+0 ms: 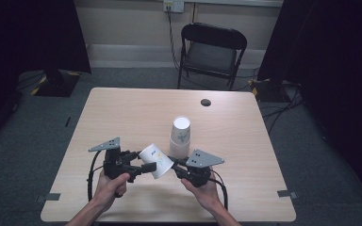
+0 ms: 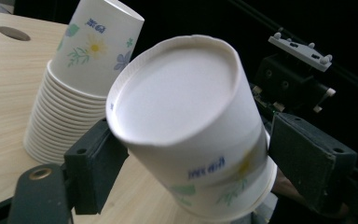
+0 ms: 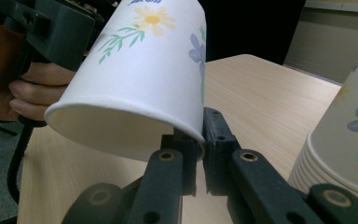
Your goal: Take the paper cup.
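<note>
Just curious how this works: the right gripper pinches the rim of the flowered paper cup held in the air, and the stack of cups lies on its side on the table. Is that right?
Not quite. The stack of cups stands upright, mouths down, in the high view. The right gripper does pinch the paper cup at its rim.

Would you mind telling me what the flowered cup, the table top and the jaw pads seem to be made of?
Flowered cup: probably paper, matte white with a printed floral pattern and a rolled rim. Table top: looks like light wood-grain laminate, smooth with a faint sheen; could be veneer. Jaw pads: dark, dull blocks, likely rubber or plastic.
</note>
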{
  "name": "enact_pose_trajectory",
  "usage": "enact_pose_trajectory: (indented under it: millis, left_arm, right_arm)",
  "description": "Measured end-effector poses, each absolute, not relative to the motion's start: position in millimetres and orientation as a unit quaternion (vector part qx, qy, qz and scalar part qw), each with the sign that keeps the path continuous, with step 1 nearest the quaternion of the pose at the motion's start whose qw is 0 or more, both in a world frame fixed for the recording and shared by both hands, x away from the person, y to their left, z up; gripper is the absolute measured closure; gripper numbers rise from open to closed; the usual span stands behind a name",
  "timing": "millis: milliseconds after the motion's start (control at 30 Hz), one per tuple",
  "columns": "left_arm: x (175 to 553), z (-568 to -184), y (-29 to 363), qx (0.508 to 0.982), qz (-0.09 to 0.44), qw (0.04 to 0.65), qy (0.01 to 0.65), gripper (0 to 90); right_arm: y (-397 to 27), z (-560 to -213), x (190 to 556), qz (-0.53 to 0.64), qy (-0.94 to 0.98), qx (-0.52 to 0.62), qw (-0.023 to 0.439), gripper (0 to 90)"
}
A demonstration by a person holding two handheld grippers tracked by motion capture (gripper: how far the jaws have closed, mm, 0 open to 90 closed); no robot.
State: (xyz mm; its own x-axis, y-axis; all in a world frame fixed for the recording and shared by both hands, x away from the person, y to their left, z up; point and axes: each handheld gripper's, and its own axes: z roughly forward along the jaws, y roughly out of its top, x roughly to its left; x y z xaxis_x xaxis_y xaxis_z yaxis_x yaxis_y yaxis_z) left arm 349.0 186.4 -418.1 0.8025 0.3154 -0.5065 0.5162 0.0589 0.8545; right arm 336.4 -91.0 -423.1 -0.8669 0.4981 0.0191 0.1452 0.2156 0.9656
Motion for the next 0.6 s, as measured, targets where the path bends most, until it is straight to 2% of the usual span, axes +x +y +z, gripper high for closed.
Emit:
enact_pose_trajectory:
  millis: [267, 600]
  left_arm:
    - [347, -418, 193, 0.684, -0.051, 0.657, 0.312, 20.5]
    - [339, -411, 202, 0.709, -0.007, 0.640, 0.297, 21.5]
  right_arm:
    - [-95, -422, 338, 0.586, 0.764, 0.224, 0.155, 86.0]
    - [-100, -420, 337, 0.573, 0.767, 0.244, 0.156, 86.6]
